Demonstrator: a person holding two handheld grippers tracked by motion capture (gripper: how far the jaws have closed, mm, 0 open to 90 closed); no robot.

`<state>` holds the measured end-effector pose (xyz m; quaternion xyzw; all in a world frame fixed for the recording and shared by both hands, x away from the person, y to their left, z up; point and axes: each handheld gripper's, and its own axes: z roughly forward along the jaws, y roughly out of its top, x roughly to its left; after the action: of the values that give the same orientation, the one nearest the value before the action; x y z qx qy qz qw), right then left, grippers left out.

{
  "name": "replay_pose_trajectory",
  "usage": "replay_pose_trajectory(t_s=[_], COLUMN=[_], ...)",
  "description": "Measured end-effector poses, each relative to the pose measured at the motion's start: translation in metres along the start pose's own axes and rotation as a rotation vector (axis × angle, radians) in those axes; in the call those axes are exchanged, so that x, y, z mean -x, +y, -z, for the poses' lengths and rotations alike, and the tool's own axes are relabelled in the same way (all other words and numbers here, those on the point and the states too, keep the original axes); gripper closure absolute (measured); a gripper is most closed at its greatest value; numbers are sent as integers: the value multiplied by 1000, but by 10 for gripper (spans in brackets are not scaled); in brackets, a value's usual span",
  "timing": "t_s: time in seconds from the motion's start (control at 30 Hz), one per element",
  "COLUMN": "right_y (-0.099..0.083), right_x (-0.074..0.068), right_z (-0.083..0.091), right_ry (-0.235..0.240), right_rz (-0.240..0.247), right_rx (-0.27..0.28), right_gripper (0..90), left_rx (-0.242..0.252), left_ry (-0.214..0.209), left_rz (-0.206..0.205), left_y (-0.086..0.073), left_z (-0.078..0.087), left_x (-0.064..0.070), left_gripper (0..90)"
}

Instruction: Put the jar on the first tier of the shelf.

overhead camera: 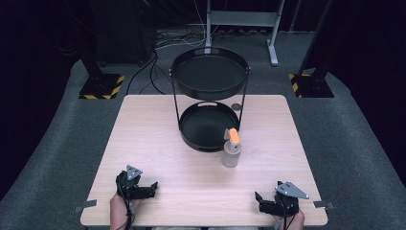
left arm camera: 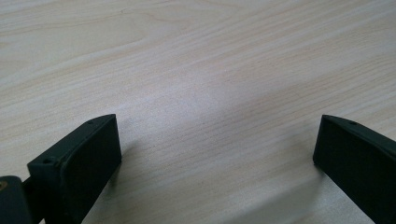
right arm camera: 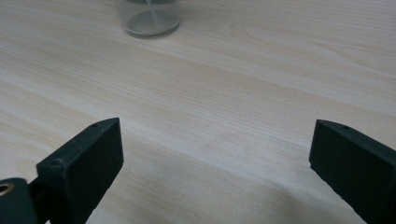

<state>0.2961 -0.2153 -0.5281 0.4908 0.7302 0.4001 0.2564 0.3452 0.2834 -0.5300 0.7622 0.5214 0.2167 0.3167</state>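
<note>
A pale wood counter [overhead camera: 158, 143] is standing on grey carpet in a dark room. A black two-tier tray stand [overhead camera: 209, 91] is sitting at its far middle, and a clear spray bottle [overhead camera: 231, 147] with an orange trigger is standing just beside the lower tray. The left hand-held gripper [overhead camera: 153, 186] and right hand-held gripper [overhead camera: 258, 197] are resting near the front edge, jaws spread wide, gripping nothing.

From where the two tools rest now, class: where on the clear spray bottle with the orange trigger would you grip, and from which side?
Grip the clear spray bottle with the orange trigger around its round lower body, coming level from the near right with the right tool, whose open jaws already face it. The bottle stands upright, so the narrow neck and overhanging trigger head probably give a poorer hold.
</note>
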Motion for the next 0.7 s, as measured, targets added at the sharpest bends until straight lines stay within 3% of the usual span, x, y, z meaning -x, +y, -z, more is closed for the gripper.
replay_pose_trajectory(t_s=[0.7], right_y=[4], right_x=[-1], right_z=[-3], right_ry=[-5], right_rz=[10], right_rx=[-39], right_gripper=[19], left_rx=[1], left_ry=[0], left_rz=[0], left_y=[0], left_z=[0], left_x=[0], left_gripper=[4])
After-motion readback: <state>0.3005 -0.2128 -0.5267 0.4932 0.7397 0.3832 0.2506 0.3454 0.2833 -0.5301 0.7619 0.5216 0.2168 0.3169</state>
